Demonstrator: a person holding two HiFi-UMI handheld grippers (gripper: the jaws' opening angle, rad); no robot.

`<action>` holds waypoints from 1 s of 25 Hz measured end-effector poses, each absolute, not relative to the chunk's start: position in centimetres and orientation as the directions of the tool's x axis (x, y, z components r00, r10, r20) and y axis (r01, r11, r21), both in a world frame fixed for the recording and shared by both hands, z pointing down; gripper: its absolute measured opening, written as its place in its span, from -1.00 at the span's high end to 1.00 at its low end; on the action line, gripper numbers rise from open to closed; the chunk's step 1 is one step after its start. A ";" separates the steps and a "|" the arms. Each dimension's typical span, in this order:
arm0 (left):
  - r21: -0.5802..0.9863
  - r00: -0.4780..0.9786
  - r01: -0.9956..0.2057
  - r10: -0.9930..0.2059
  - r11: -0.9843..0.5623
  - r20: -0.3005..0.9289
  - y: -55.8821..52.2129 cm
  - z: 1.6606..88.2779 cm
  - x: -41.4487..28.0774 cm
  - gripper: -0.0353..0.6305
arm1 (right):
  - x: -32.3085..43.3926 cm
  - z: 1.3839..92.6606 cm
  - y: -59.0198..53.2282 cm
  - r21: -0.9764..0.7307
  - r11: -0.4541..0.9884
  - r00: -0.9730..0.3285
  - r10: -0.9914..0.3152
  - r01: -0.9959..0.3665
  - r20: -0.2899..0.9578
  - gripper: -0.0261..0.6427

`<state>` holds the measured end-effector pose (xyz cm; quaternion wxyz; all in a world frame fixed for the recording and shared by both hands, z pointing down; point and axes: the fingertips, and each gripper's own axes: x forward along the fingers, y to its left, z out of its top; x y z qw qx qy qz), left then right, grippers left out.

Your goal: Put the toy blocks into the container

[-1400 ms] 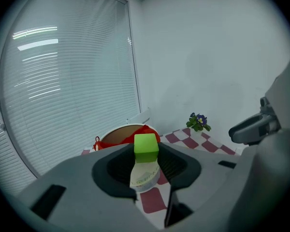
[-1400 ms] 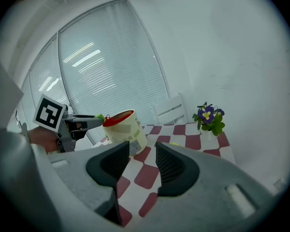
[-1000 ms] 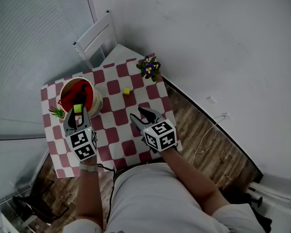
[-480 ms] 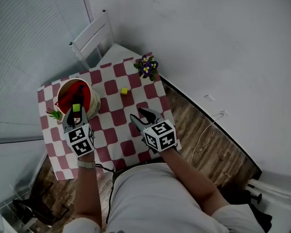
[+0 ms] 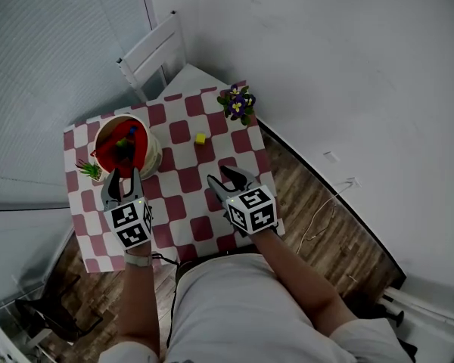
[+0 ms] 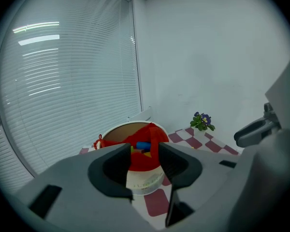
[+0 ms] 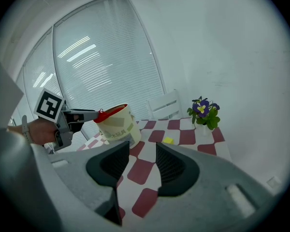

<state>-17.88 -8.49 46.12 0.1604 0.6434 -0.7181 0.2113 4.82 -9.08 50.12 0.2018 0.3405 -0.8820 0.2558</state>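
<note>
A cream bucket [image 5: 149, 159] with a red lining stands at the left of the checked table [image 5: 183, 203], holding several coloured blocks [image 5: 125, 144]. My left gripper [image 5: 123, 181] sits just on the near side of the bucket, open with nothing between its jaws. In the left gripper view the bucket [image 6: 141, 178] fills the gap ahead of the gripper [image 6: 144, 166]. One small yellow block [image 5: 200, 138] lies on the table mid-way back. My right gripper [image 5: 227, 181] hovers open and empty over the table's near right part. The right gripper view shows that gripper [image 7: 137, 166], the yellow block [image 7: 168, 140] and the bucket [image 7: 117, 124].
A potted plant with purple flowers [image 5: 237, 104] stands at the table's far right corner. A small green sprig [image 5: 88, 170] lies left of the bucket. A white chair [image 5: 153, 51] stands behind the table. Wooden floor [image 5: 310, 203] lies to the right.
The left gripper held a yellow-green block over the bucket before. Now its jaws are empty and it has drawn back toward me. The right gripper has barely moved.
</note>
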 end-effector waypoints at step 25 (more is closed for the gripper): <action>-0.047 -0.233 -0.964 -0.750 0.261 0.620 1.1 50.4 -17.9 0.41 | 1.6 58.6 -16.2 -0.106 0.734 -0.609 -0.464 -0.671 0.644 0.39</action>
